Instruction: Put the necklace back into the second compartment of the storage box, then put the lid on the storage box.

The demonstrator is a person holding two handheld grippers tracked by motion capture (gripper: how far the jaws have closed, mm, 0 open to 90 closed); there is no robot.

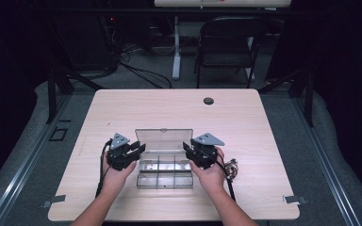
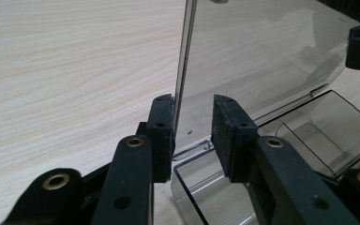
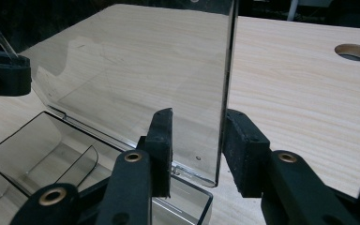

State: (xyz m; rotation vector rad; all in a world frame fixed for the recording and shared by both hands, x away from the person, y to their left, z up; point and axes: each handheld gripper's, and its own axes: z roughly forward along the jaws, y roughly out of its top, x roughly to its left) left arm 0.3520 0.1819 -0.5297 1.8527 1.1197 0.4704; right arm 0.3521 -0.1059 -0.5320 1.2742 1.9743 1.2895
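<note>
1. We see the left gripper (image 1: 139,149) at the left end of the clear compartment box (image 1: 165,173), which sits near the front middle of the wooden surface (image 1: 245,122), with bare wood all round it.
2. In the left gripper view its fingers (image 2: 161,136) straddle the raised lid (image 2: 262,61): the left pad lies against the lid's side edge and the right pad stands off, so they stand narrow with no firm clamp.
3. The right gripper (image 1: 187,147) mirrors this at the lid's right end; its fingers (image 3: 241,145) flank the edge, one touching or nearly so, the other apart.
4. A small metallic object (image 1: 232,168) beside the right hand is too blurred to identify.
</note>
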